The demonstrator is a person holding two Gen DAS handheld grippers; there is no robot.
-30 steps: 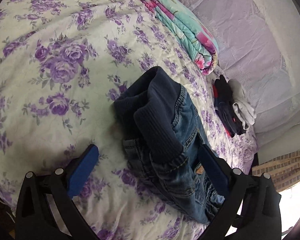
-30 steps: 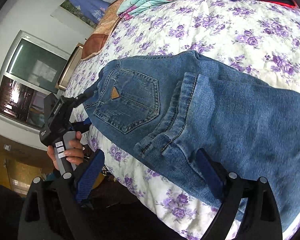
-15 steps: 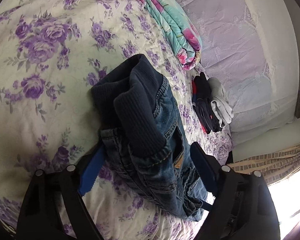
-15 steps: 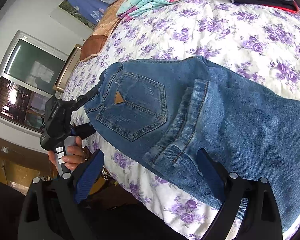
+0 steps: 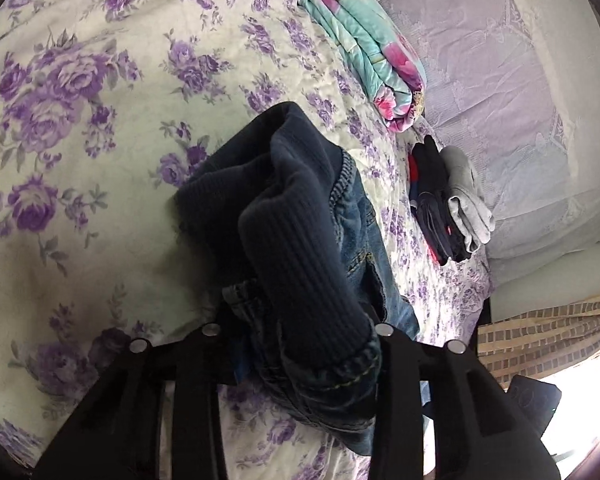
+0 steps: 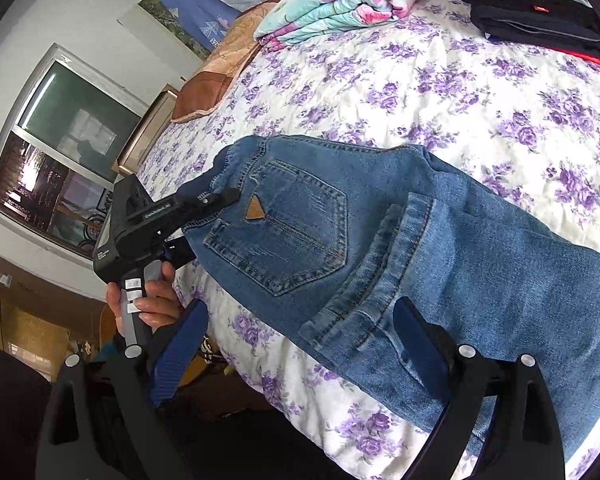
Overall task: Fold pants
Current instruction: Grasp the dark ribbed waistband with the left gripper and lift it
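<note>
1. Pants [image 6: 440, 248]: small blue denim jeans with a dark ribbed knit waistband [image 5: 300, 280]. They lie near the edge of the bed [image 6: 480, 92], waist end toward our left gripper, back pocket with a tan patch [image 6: 254, 213] facing up.
2. Left gripper [image 5: 300, 336]: closed around the bunched waistband, with denim and rib knit filling the space between the fingers. The right wrist view shows its tip [image 6: 220, 197] clamped at the waist edge just beside the pocket.
3. Right gripper [image 6: 296, 344]: spread wide and holding nothing. One blue pad [image 6: 418, 344] sits over the hemmed leg fold; the other hangs off the bed edge.
4. Handling, in our judgement: denim is soft but fairly heavy for cloth. It drapes, sags between holds and slides little on the quilted cover. The doubled hem and waistband are the thickest and firmest parts.
5. Where we would take hold: the stitched hem edge of the leg fold [image 6: 380, 280] for the right gripper, opposite the waist hold. Tension between both ends should keep the fold flat.
6. Also on the bed: a folded floral blanket [image 6: 340, 4] and a stack of folded dark and grey clothes [image 6: 532, 12], well apart from the pants.
</note>
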